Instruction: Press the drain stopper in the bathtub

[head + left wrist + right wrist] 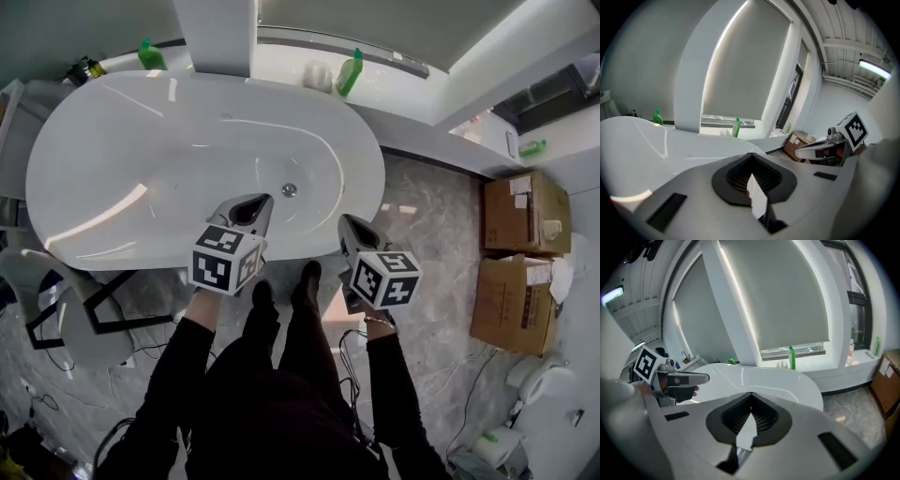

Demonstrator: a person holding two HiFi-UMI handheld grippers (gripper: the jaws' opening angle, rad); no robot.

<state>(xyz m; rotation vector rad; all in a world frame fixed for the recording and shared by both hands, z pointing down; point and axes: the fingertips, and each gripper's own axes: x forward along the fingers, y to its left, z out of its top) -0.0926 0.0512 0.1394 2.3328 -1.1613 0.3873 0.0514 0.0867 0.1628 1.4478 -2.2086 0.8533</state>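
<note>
The white oval bathtub point(368, 161) fills the upper left of the head view. Its round metal drain stopper point(290, 189) sits on the tub floor, right of centre. My left gripper point(255, 202) hangs over the tub's near rim, its tips a short way below and left of the stopper. The jaws point(751, 154) meet at the tip with nothing between them. My right gripper point(348, 225) is outside the tub, beside its right end, over the marble floor. Its jaws point(751, 393) also meet at the tip and hold nothing. The stopper is hidden in both gripper views.
Two green bottles point(349, 72) point(148, 54) stand on the window ledge behind the tub. Cardboard boxes point(525, 211) are stacked at the right wall. A white chair point(75, 319) and cables lie at the left. The person's legs point(281, 309) stand at the tub's near side.
</note>
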